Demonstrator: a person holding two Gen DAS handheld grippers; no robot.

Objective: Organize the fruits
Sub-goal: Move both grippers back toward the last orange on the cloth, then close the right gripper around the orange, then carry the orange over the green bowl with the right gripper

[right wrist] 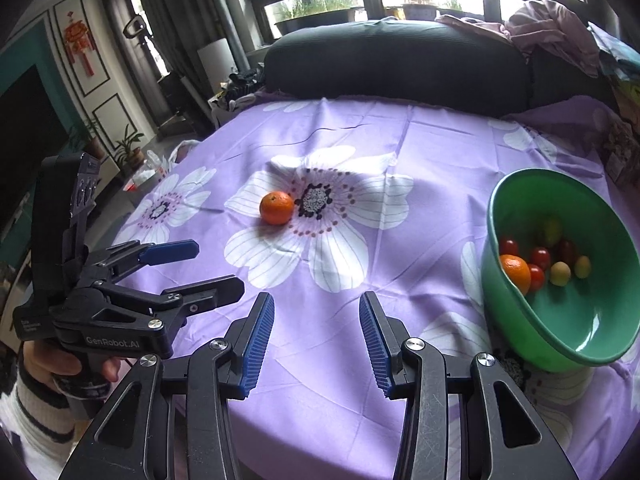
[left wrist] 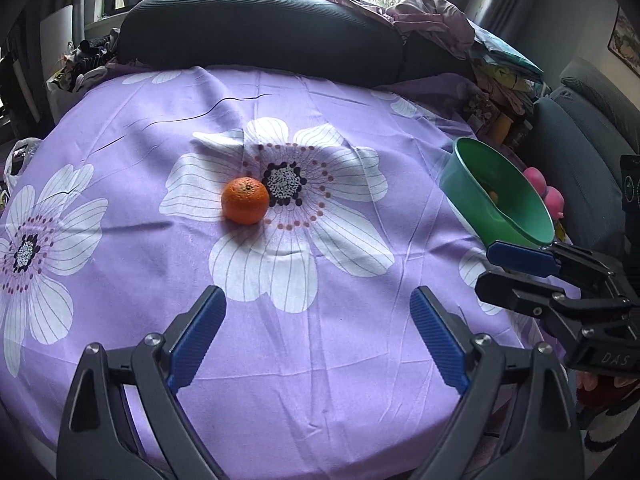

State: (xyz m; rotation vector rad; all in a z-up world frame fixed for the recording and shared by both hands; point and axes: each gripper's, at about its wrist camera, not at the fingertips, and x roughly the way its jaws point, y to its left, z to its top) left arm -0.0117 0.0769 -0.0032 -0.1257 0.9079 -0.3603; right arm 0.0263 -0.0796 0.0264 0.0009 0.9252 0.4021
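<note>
One orange left on our surface.
Our left gripper (left wrist: 316,336) and right gripper (right wrist: 317,342) gape empty; the orange (left wrist: 245,201) sits mid-cloth, the green bowl (right wrist: 600,344) of fruit far right.

We see a lilac tablecloth (left wrist: 320,360) printed with large white, dark-centred flowers | a bright orange mandarin (left wrist: 245,201) | a green bowl (right wrist: 600,320) holding red, yellow and orange fruits (right wrist: 540,264) | black grippers, left gripper (left wrist: 316,336) and right gripper (right wrist: 317,344), with ribbed blue pads (left wrist: 196,336) | a dark grey cushion (left wrist: 260,28).
</note>
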